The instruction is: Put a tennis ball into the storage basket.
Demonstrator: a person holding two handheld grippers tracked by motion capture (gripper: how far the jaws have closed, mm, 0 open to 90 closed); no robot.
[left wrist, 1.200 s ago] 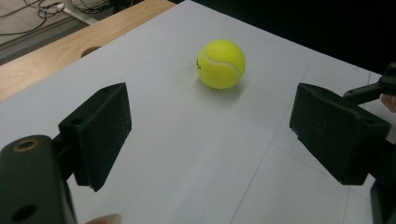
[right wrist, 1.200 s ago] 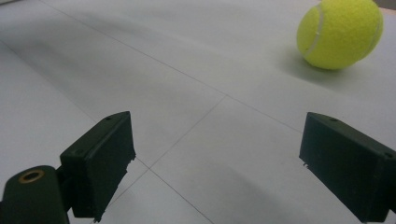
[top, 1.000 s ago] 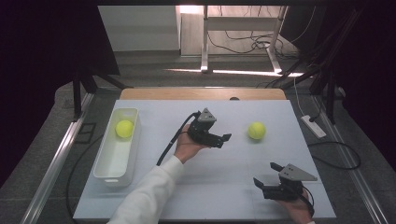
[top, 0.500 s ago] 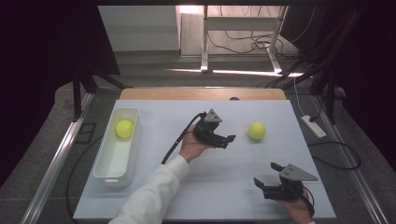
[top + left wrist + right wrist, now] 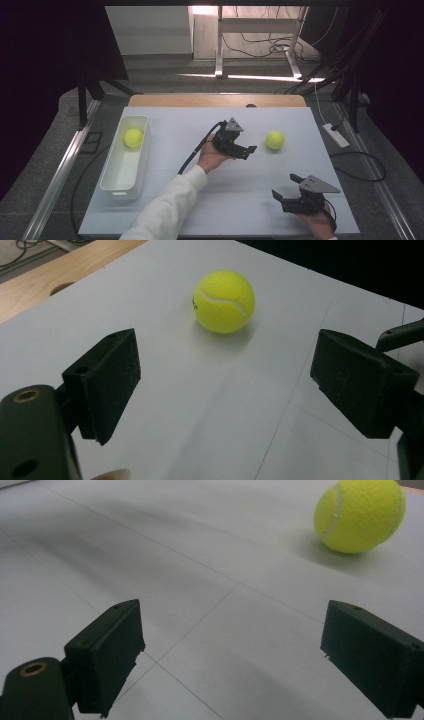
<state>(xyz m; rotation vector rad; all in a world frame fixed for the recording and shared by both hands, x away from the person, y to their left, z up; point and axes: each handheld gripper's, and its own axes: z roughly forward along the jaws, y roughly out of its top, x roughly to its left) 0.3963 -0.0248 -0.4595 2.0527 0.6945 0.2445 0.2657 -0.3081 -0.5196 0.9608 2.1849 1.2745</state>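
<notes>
**Operator:** White table surface (image 5: 165,135), dark surroundings, wooden strip along the far edge. Report object positions by clock face from the table centre.

**Inspector:** One tennis ball (image 5: 275,140) lies on the bare table at about 2 o'clock. A second tennis ball (image 5: 133,137) sits inside the white bin (image 5: 112,182), in its far end, at about 10 o'clock.

**Operator:** Status of the left gripper (image 5: 245,151)?

**Inspector:** Released. Its jaws stand wide apart with nothing between them. It sits near the table centre, pointing toward 3 o'clock at the loose ball, near it but not touching. In the left gripper view the same ball (image 5: 224,301) lies ahead of the jaws, beyond the fingertips (image 5: 107,375), resting on the table.

**Operator:** Status of the right gripper (image 5: 286,189)?

**Inspector:** Also released, jaws spread, empty. It sits low over the table at about 5 o'clock, well apart from the loose ball. In the right gripper view that ball (image 5: 359,515) lies at 1 o'clock.
</notes>
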